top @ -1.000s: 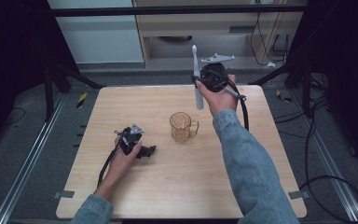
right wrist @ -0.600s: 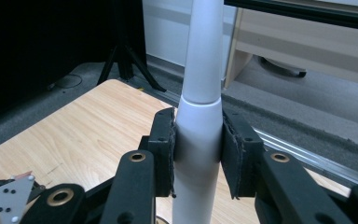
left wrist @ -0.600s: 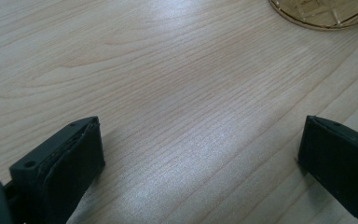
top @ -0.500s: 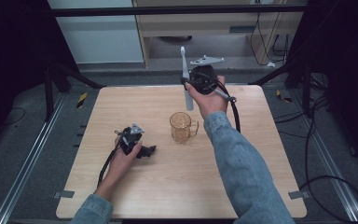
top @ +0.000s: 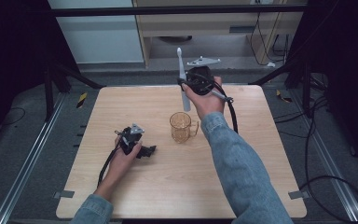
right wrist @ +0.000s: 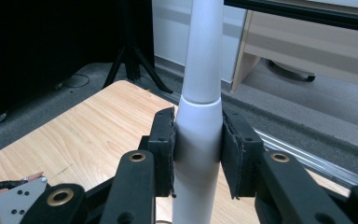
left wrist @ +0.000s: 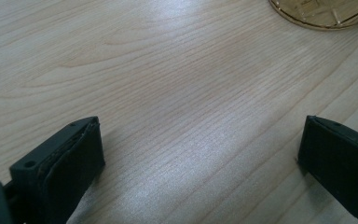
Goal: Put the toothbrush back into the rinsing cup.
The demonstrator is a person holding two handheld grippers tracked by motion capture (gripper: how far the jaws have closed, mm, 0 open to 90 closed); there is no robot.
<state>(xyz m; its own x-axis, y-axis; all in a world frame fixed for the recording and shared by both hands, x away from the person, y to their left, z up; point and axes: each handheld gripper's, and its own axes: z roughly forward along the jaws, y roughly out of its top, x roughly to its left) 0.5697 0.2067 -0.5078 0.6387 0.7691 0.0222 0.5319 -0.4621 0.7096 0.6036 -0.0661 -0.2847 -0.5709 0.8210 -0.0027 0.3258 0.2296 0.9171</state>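
Observation:
A white toothbrush (top: pixel 182 79) stands almost upright in the air above the table's far middle, brush head up. My right gripper (top: pixel 189 84) is shut on its thick handle (right wrist: pixel 198 135). Just below and in front of it an amber glass mug (top: pixel 182 127) stands on the wooden table (top: pixel 256 154); the mug's base (left wrist: pixel 324 11) is in the left gripper view. My left gripper (top: pixel 145 151) rests on the table left of the mug, open, with bare wood between its pads (left wrist: pixel 81 154).
The table's far edge lies just under the right hand, with grey floor, a black tripod leg (right wrist: pixel 135 51) and a wooden shelf unit (top: pixel 214 23) beyond it. Cables (top: pixel 317 140) trail on the floor at the right.
The right hand has carried the toothbrush toward the far left and tipped it more upright. The left gripper and the mug have stayed in place.

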